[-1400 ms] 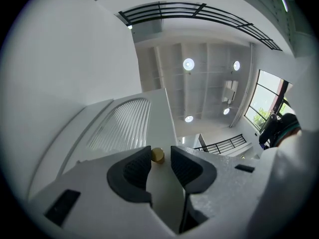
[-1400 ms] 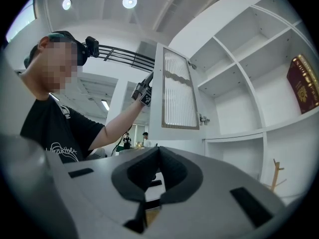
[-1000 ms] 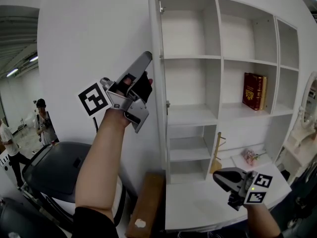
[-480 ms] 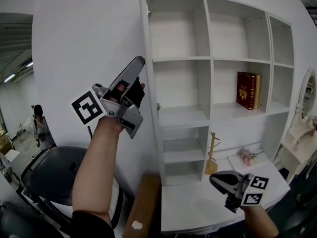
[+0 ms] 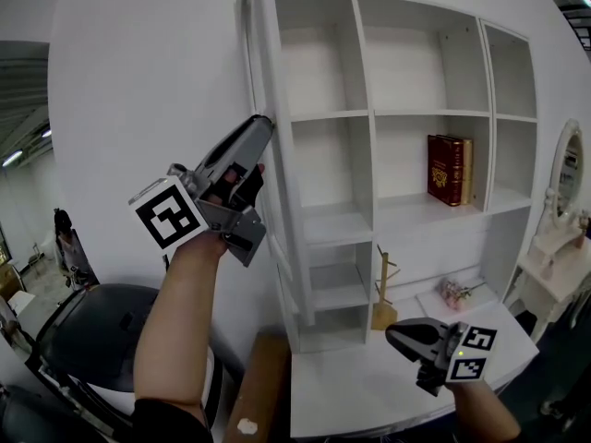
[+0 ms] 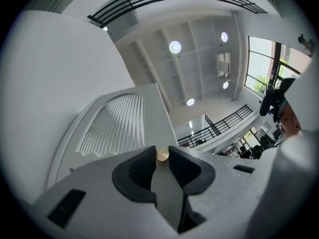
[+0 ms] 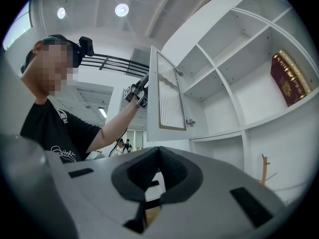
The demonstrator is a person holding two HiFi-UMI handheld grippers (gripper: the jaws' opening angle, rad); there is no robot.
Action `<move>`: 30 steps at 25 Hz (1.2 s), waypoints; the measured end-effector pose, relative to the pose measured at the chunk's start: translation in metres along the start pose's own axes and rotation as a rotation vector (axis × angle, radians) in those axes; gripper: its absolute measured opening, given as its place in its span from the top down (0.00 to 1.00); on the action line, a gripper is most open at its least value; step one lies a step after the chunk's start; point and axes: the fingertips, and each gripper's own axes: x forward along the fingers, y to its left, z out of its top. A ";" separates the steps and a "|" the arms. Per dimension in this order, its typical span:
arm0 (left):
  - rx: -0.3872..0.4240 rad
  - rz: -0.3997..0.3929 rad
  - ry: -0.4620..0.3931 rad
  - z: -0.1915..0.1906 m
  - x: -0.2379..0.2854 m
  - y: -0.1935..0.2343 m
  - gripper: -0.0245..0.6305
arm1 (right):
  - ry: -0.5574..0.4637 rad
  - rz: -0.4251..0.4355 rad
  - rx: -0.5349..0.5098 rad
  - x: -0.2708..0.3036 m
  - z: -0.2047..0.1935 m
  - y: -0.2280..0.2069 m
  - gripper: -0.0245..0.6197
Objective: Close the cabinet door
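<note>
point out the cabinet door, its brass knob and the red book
cabinet door [image 7: 169,93]: right gripper view, on its slatted panel
brass knob [image 6: 162,155]: left gripper view, on its round face
red book [image 5: 443,169]: head view, on its front cover

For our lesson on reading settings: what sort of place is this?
Probably a furnished mock room inside a large hall: white shelf cabinet holding a red book, under a high ceiling with round lights and balcony railings.

Head view: your left gripper [image 5: 265,120] covers the knob [image 6: 162,155], and the cabinet door [image 5: 253,63] shows edge-on, so its face is hidden. Print on the book [image 5: 449,169] is too small to read. The pink thing [image 5: 452,291] on the desk [image 5: 351,395] is too small to tell. The bottom edge cuts off your right hand [image 5: 482,412].
</note>
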 end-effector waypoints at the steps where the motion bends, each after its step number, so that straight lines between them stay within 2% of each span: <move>1: 0.015 0.002 0.003 -0.002 0.003 -0.001 0.83 | 0.001 0.000 -0.001 -0.002 0.000 -0.002 0.95; 7: 0.130 0.082 0.037 -0.034 0.042 -0.001 0.84 | 0.009 -0.003 0.008 -0.032 0.002 -0.039 0.95; 15: 0.314 0.176 0.080 -0.043 0.051 -0.005 0.84 | -0.003 -0.015 -0.007 -0.045 0.006 -0.035 0.95; 20: 0.372 0.230 0.107 -0.048 0.056 -0.003 0.84 | -0.002 -0.023 -0.008 -0.055 0.005 -0.035 0.95; 25: 0.430 0.295 0.164 -0.082 0.096 0.007 0.85 | -0.013 -0.039 0.007 -0.090 0.009 -0.064 0.95; 30: 0.505 0.355 0.199 -0.094 0.110 0.014 0.85 | -0.009 -0.062 0.002 -0.114 0.011 -0.067 0.95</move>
